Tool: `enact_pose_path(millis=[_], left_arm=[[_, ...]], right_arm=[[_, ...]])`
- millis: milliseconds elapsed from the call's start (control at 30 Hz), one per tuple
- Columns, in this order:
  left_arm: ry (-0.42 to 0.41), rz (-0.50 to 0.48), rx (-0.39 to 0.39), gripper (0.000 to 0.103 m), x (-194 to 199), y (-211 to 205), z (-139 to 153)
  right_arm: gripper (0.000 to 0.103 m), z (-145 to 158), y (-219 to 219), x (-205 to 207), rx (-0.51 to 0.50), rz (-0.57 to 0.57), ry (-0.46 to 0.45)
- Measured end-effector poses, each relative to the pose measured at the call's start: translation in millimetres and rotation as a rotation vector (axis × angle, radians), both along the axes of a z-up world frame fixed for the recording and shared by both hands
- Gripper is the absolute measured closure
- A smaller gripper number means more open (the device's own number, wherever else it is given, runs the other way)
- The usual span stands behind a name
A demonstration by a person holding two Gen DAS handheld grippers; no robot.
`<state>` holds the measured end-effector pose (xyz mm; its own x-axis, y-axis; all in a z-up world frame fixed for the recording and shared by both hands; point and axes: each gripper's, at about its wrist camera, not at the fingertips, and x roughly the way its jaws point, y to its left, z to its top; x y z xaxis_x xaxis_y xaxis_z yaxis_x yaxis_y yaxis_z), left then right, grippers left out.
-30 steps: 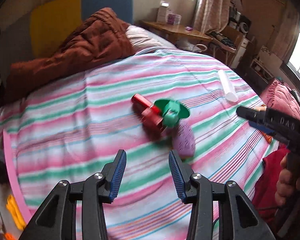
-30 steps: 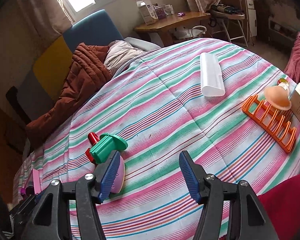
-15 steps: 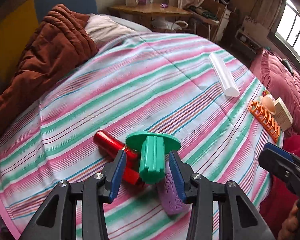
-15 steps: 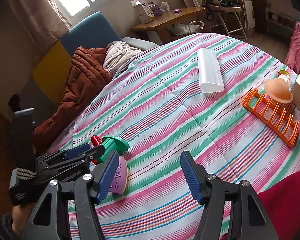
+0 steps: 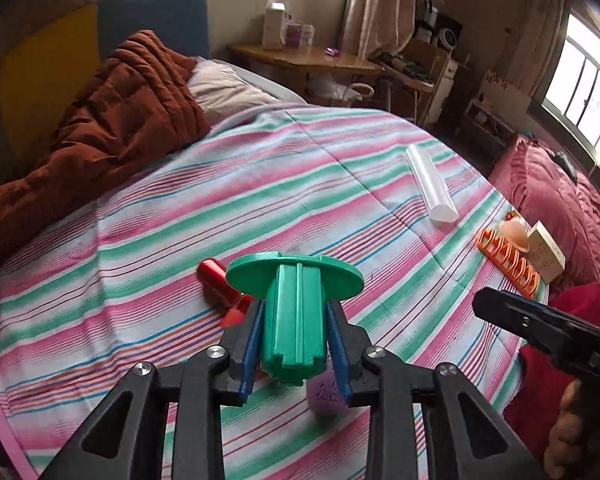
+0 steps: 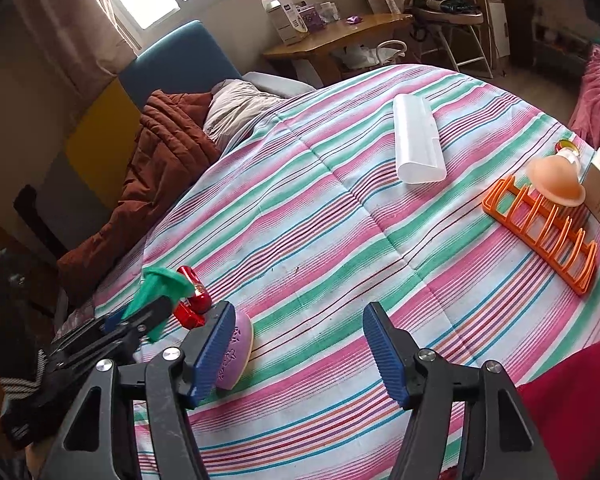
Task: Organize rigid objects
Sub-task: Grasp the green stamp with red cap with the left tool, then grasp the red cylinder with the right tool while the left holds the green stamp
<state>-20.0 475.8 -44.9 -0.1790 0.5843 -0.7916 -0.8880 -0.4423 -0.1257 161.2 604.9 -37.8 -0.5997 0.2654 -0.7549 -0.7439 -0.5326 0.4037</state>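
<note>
While the left tongs [image 5: 296, 338] have just been closing, we see their 2 blue pads pressed against the ribbed stem of the green flanged piece [image 5: 295, 304], so they are grasping it; its round flange points away from the camera. In the right wrist view the same green piece shows at the far left, clamped in the black jaws, though we cannot tell there whether it is clear of the striped bedspread [image 6: 340, 208]. A red cylinder [image 5: 219, 284] lies on the bedspread just behind and left of the green piece, and a purple soap-like oval [image 6: 236, 350] lies just beside it, partly hidden by the left finger of the right tongs [image 6: 300, 350].

We find the right tongs released, their jaws apart with only bedspread between them, hanging over the near edge of the bed. Further off on the bed we see a clear plastic case [image 6: 418, 144], and near the right edge an orange rack [image 6: 540, 232] with a peach cup-shaped thing [image 6: 556, 184] at its far end, next to a beige box [image 5: 546, 254].
</note>
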Motion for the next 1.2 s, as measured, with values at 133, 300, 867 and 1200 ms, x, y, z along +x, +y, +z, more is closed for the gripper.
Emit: enact_pose_path(millis=[133,300,867,1200], left_arm=[[0.049,0.113,0.016,0.073,0,-58,10],[0.068,0.226,-0.043,0.073,12,-118,-25],[0.074,0.273,0.007,0.071,23,-144,-77],[0.085,0.277,0.04,0.071,24,-146,-81]], right_arm=[[0.036,-4,-4,-4,-0.006,0.021,-0.015],[0.036,-5,-14,-13,0.022,0.059,-0.036],[0.038,-12,-40,-37,0.111,0.194,-0.074],[0.054,-11,-43,-109,0.098,0.345,-0.125]])
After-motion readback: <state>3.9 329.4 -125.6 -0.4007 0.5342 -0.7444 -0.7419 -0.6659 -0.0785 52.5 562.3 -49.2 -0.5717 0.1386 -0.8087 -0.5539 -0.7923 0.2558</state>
